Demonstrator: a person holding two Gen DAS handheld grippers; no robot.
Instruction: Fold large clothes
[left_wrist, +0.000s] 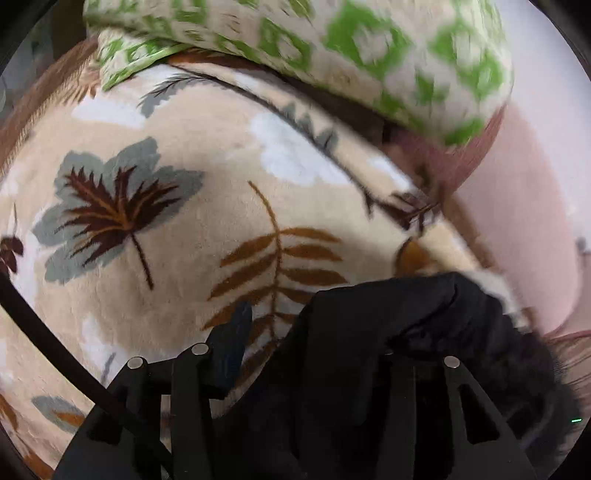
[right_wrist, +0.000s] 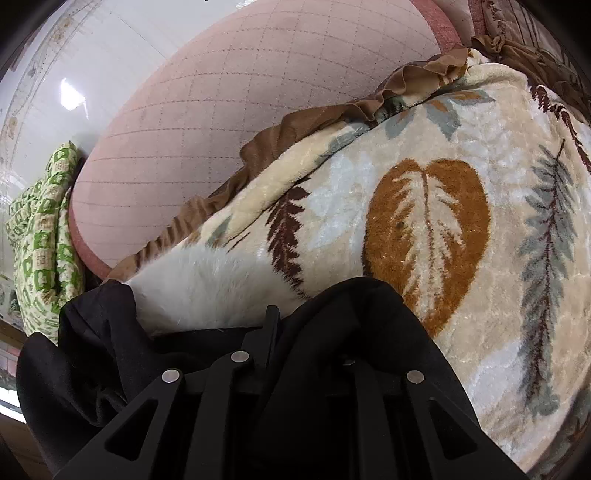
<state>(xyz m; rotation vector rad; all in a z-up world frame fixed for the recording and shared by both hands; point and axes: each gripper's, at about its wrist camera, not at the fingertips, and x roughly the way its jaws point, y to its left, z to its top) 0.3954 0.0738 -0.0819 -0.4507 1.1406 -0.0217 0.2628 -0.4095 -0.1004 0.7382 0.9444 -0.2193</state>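
Black garment (right_wrist: 110, 362) lowered onto leaf-print blanket (left_wrist: 166, 206) on the bed, fur trim (right_wrist: 199, 291) showing. Left gripper (left_wrist: 306, 332) spread apart, cloth draped over one finger, likely letting go; right gripper (right_wrist: 310, 325) pinching a fold, probably to keep the edge straight.

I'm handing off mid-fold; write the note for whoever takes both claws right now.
Left claw: jaws apart, black garment draped over one finger, not pinched.
Right claw: nearly closed on a fold of the same garment, which also covers one finger.
Garment, with its white fur trim, lies on the leaf blanket, bunched near both claws.
Done: garment brought down onto the blanket.
Left: release the right side, smooth, finish folding.
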